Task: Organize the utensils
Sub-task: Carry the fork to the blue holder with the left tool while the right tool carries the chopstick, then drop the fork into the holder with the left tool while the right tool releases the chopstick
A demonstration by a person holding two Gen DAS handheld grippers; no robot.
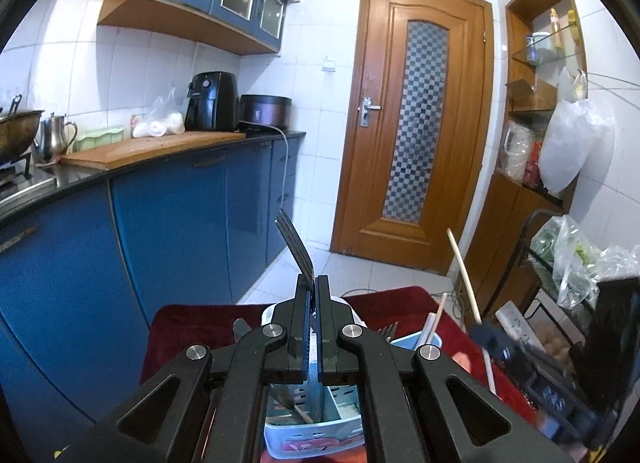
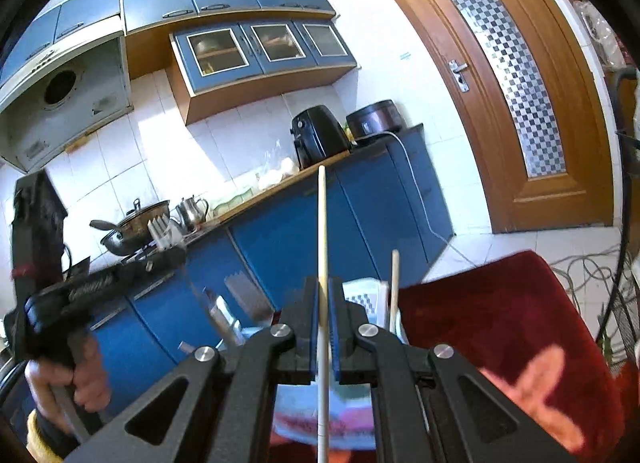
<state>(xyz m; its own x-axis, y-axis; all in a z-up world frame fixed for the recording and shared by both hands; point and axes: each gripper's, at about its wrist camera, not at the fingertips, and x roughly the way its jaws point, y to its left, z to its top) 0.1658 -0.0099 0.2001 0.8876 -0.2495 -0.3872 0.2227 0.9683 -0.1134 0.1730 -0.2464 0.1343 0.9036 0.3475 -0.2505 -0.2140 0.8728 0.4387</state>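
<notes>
**Both grippers loaded above the utensil caddy**

The left gripper clamps a fork, tines up. The right gripper pinches a chopstick. Below, the compartmented caddy holds utensils; behind, a blue cup holds chopsticks and forks, on the red cloth.

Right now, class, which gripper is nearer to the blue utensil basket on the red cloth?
Left. The left gripper, shut on a fork, hangs directly over the blue utensil basket. The right gripper, shut on a chopstick, sits off to the basket's side, above the red cloth.
</notes>
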